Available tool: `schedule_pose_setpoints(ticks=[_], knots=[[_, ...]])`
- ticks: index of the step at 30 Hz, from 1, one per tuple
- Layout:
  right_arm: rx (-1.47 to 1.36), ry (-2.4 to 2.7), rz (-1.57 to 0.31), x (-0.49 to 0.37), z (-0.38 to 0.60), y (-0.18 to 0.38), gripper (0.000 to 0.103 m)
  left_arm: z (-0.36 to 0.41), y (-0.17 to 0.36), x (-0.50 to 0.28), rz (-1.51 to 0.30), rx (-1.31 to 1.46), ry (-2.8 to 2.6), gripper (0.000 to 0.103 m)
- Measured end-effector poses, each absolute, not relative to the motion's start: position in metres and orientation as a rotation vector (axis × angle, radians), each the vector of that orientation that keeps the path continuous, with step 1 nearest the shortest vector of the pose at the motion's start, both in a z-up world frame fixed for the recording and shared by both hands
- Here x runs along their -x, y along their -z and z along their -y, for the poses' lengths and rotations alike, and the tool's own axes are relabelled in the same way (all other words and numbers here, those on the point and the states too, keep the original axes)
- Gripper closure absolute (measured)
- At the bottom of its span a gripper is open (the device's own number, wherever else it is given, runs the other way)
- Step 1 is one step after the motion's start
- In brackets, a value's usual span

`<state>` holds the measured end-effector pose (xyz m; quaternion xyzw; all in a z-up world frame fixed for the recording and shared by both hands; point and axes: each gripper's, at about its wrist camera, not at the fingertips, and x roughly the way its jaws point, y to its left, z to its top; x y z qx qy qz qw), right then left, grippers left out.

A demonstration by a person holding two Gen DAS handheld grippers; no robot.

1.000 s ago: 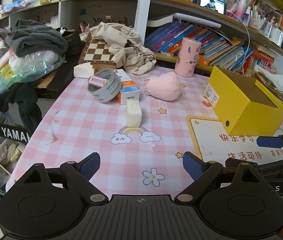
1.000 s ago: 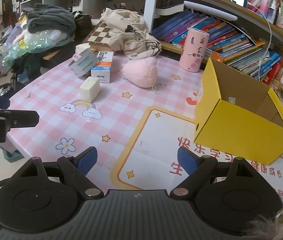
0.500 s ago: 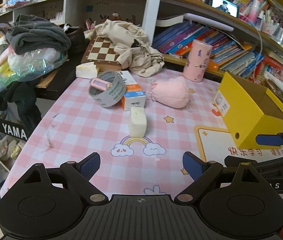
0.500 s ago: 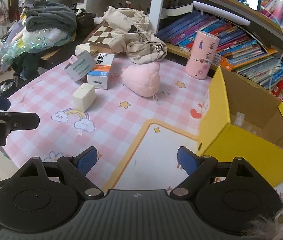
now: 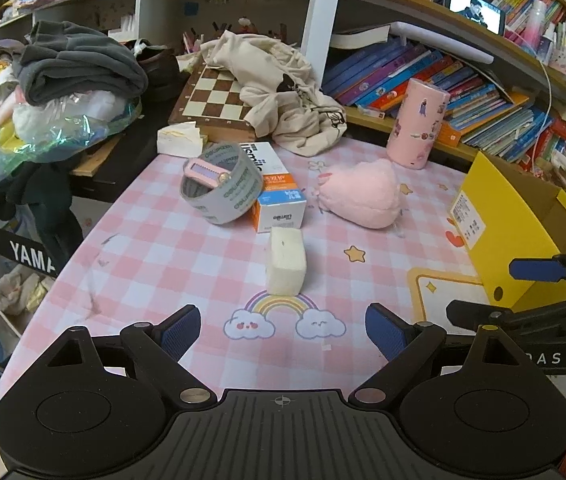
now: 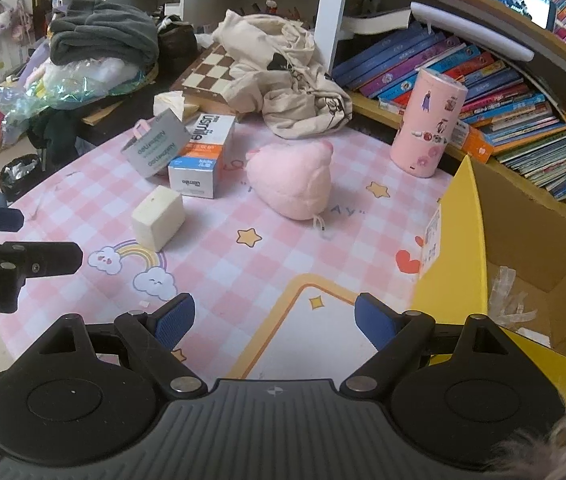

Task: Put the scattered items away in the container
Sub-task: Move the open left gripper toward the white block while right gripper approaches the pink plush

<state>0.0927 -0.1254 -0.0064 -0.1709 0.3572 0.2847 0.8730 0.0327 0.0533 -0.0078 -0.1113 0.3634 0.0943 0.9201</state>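
Table: pink-and-white checked cloth (image 5: 155,256) printed with stars, a rainbow with two clouds, and a yellow-bordered panel at the lower right of both views.
Room: bookshelves (image 6: 495,80) packed with bright books run along the upper right; a chessboard (image 5: 215,100) under a beige cloth bag (image 5: 283,92) sits at upper centre; a heap of grey clothing (image 5: 75,64) and crinkled plastic fills the upper left.
Container: the yellow box (image 6: 523,248) stands open at the right edge of the table, with only scraps of clear tape visible on its floor.
Scattered items: a cream sponge block (image 5: 286,266) lies at centre, just above the rainbow; an orange-and-white carton (image 5: 275,192) lies behind it, touching a grey tape roll (image 5: 223,188) that leans on its left side; a pink plush toy (image 5: 363,194) sits right of the carton, apart from it.
Other: a pink cylinder tin (image 6: 427,122) stands upright near the shelf.
Left gripper (image 5: 283,330): low in its own view, tilted down toward the cloth, fingers spread wide with nothing between them; the sponge is just ahead.
Right gripper (image 6: 269,318): also angled downward, fingers apart and empty, over the yellow-bordered panel beside the box's left wall.
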Motion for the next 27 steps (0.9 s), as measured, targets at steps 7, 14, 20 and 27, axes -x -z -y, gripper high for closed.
schedule_pose_setpoints(ticks=[7,14,20,27], knots=[[0.337,-0.592,-0.764,-0.117,0.123,0.011,0.016,-0.054,0.013,-0.053,-0.766,0.224,-0.199,0.012],[0.28,-0.586,-0.773,-0.146,0.113,0.011,0.016,-0.052,0.022,-0.076,-0.789,0.216,-0.191,0.013],[0.251,-0.601,-0.779,-0.172,0.095,0.014,0.016,-0.053,0.03,-0.094,-0.806,0.207,-0.196,0.014],[0.225,-0.588,-0.805,-0.206,0.076,0.021,0.016,-0.058,0.039,-0.115,-0.823,0.192,-0.213,0.014]])
